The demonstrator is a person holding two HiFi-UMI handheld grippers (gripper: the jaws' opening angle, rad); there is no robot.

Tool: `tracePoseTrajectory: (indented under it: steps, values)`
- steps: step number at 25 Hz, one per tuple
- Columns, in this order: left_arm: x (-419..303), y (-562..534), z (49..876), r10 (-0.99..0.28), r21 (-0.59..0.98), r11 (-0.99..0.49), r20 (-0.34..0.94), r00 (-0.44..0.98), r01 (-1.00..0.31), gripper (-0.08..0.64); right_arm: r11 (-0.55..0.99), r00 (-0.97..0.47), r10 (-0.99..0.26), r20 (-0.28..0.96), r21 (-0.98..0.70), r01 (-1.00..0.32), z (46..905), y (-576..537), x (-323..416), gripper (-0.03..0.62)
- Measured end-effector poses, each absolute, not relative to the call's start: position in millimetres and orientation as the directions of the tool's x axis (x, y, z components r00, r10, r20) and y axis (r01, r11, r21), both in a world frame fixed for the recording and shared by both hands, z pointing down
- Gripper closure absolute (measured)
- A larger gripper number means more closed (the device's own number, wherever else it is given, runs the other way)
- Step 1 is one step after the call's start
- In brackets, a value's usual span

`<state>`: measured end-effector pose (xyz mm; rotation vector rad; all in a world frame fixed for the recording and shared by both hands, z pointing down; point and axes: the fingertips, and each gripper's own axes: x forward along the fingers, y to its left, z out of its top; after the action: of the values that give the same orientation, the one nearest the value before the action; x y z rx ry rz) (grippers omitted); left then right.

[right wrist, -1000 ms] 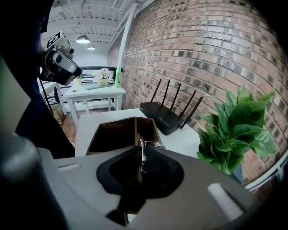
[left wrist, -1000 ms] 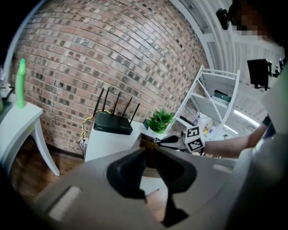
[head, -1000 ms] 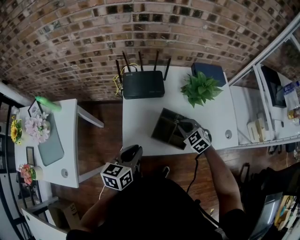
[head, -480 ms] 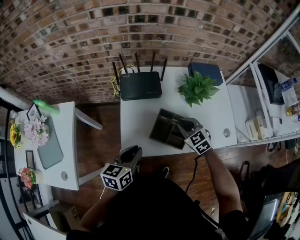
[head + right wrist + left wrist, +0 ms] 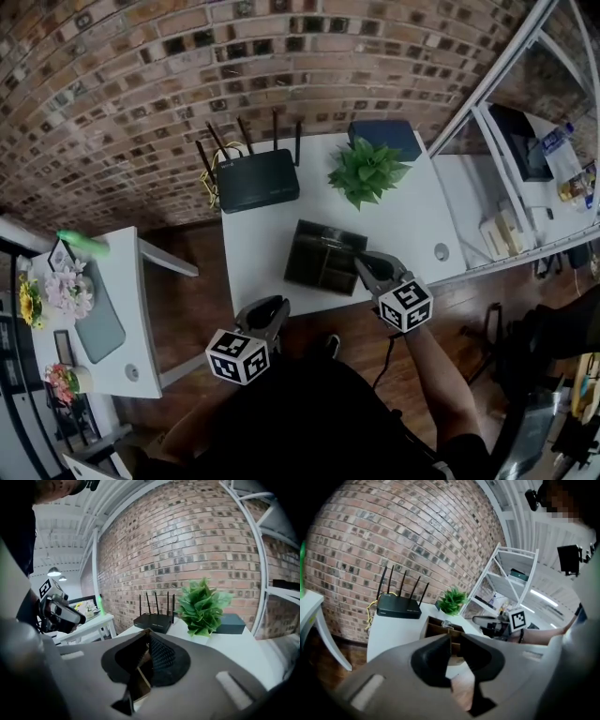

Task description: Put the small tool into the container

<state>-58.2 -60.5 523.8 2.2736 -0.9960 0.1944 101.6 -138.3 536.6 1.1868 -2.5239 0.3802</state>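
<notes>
The left gripper (image 5: 277, 304) is clenched, empty. The right gripper (image 5: 361, 262) is held at the container's (image 5: 319, 255) right edge, its jaws just closed further, nothing between them. The small tool (image 5: 442, 622) is seen inside the container, far side.

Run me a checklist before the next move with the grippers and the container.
1. Right gripper empty: ok; jaws have just been closing, nothing between them.
2. Left gripper empty: ok; jaws together, nothing held.
3. Container upright on table: ok.
4. Small tool in container: cannot tell; a small pale item lies in one compartment, unclear what.
5. Right gripper clear of container: cannot tell; tips at its near right edge.
</notes>
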Motion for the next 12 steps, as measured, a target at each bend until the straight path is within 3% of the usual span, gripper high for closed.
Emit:
tracePoseTrajectory:
  steps: [6, 12]
  values:
    - [-27.5, -61.6, 515.9, -0.557, 0.485, -0.576, 0.357, 0.750, -0.659, 0.500, 0.529, -0.552, -0.776, 0.307, -0.160, -0.833, 505.0, -105.8, 123.3, 0.568]
    - [-2.6, -63.8, 509.9, -0.513, 0.479, -0.624, 0.344, 0.786, -0.617, 0.500, 0.300, -0.386, -0.887, 0.255, -0.318, -0.900, 493.3, -66.7, 159.6, 0.578]
